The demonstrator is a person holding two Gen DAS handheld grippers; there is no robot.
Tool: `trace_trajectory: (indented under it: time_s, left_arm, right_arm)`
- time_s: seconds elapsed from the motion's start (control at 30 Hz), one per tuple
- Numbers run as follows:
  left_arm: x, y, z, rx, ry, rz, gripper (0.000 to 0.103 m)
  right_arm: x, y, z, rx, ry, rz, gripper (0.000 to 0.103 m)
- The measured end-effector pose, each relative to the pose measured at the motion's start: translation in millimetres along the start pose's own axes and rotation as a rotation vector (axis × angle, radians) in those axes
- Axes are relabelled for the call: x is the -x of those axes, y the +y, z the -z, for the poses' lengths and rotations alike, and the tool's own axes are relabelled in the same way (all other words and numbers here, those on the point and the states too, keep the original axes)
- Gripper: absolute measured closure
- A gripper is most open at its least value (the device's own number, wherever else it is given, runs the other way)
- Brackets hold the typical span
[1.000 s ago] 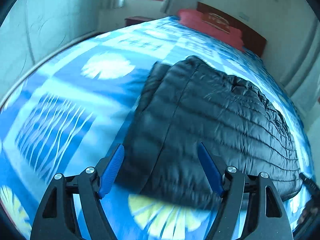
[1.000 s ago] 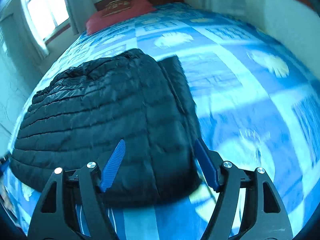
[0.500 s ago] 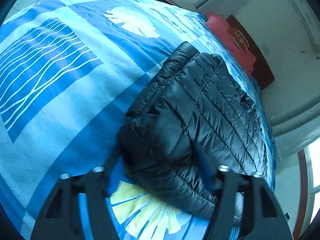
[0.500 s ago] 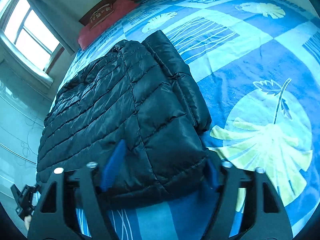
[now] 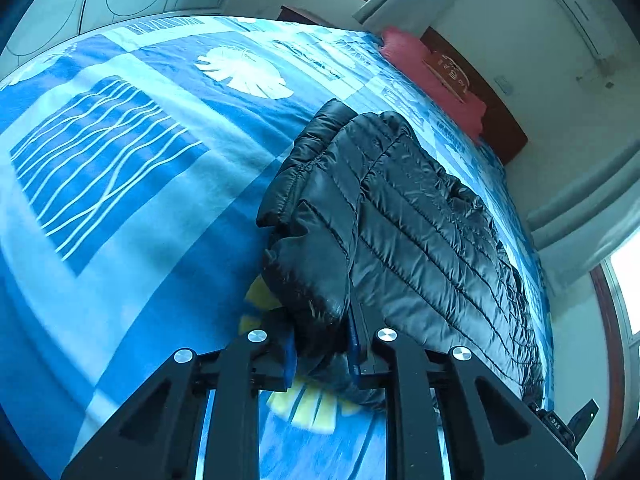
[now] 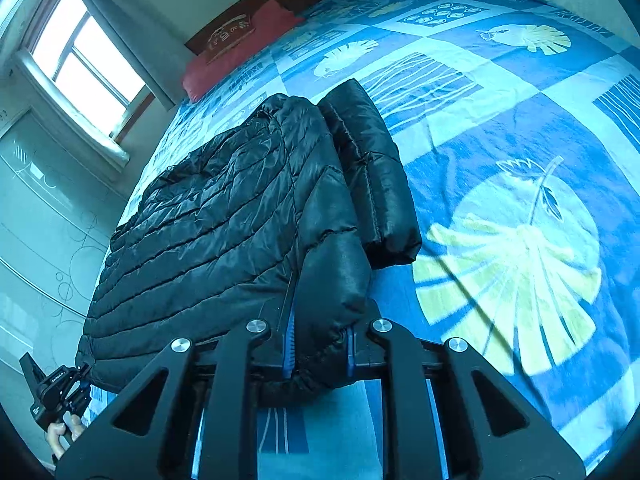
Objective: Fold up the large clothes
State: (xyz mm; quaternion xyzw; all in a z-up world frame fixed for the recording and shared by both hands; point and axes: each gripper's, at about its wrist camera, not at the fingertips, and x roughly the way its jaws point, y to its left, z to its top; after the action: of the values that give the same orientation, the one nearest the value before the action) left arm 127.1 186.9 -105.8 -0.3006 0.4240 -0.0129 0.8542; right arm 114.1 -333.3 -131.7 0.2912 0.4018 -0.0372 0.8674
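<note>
where blue bedspread (image 5: 120, 208) lies open — both hand-held grippers' jaws on jacket (image 5: 420, 216) hem

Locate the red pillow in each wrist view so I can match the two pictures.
Left wrist view: the red pillow sits upper right, at the head of the bed, beyond the black jacket.
Right wrist view: the red pillow sits upper left of centre, again beyond the black jacket.
Shared landmark: the dark wooden headboard right behind the pillow.
</note>
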Motion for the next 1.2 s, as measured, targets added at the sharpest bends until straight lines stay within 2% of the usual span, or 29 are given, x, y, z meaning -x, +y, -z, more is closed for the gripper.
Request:
trace_trajectory:
  time_s: [0.23, 0.33, 0.5, 0.63, 0.7, 0.9, 1.03, 1.2]
  left_arm:
    - [27, 11, 20, 0.000, 0.020, -0.005, 0.083]
    - [27, 16, 24, -0.023, 0.035, -0.005, 0.081]
    - [25, 14, 17, -0.053, 0.055, -0.036, 0.066]
    - [35, 22, 17, -0.047, 0.043, -0.068, 0.049]
    - [40, 33, 20, -0.032, 0.045, -0.067, 0.045]
    - [49, 51, 23, -0.004, 0.059, -0.083, 0.040]
    - [61, 46, 20, -0.080, 0.061, -0.128, 0.040]
    - [74, 43, 8, -0.138, 0.023, -0.167, 0.037]
  right_arm:
    - [25, -8, 27, 0.007, 0.029, 0.008, 0.086]
    - [26, -10, 33, 0.024, 0.039, 0.024, 0.081]
    - [33, -16, 30, 0.004, 0.036, 0.050, 0.066]
    - [47, -19, 32, 0.035, 0.019, 0.093, 0.059]
    - [57, -22, 33, 0.041, 0.006, 0.127, 0.055]
    - [81, -27, 28, 0.042, -0.044, 0.189, 0.055]
    - [86, 1, 24, 0.118, -0.065, 0.175, 0.055]
    - [61, 55, 28, 0.246, -0.015, 0.107, 0.055]
